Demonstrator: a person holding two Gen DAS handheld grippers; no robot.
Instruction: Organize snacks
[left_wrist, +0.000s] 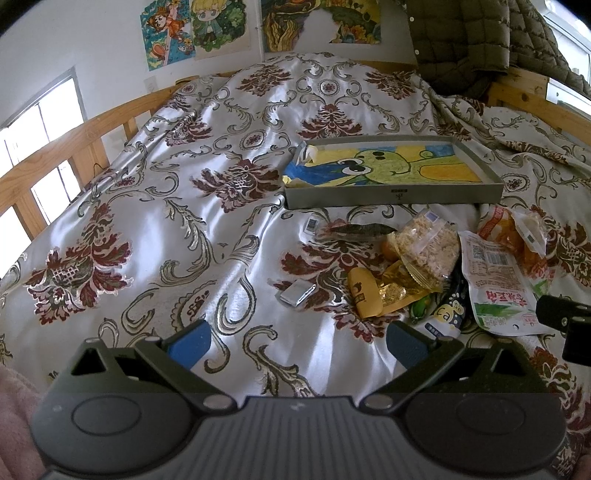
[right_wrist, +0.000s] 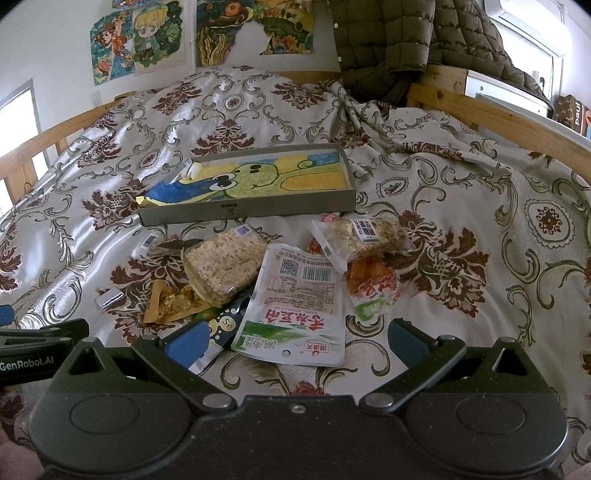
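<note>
1. Hovering with jaws spread wide and nothing between them, your right gripper (right_wrist: 295, 343) straddles the near edge of the white bean-snack pouch (right_wrist: 295, 306). The pouch is flat and slick; close on it from this low angle and the fingers could skate over the film or pinch the bedspread (right_wrist: 480, 317) beneath.

2. Your left gripper (left_wrist: 297, 345) is likewise wide open and empty, poised over bare satin with the heap off to its right. The small silver packet (left_wrist: 297, 291) lies apart from the heap, nearest these fingers; it is thin, and could be pushed into a fold instead of lifted.

3. The snacks sit in a loose overlapping heap on the bed: the puffed-rice bag (right_wrist: 225, 264) leans over the golden wrapper (right_wrist: 170, 304), and the white pouch covers a dark packet (right_wrist: 219, 326). Pull one and you may drag its neighbours along.

4. The grey tray (right_wrist: 255, 208), lined with a frog drawing, lies just beyond the heap and appears empty of snacks, which likely makes it the destination. It rests on soft bedding, so a hard drop may tip it or slide it away.

5. The oat-bar packet (right_wrist: 365, 236) and orange packet (right_wrist: 369, 284) overlap at the right.
</note>
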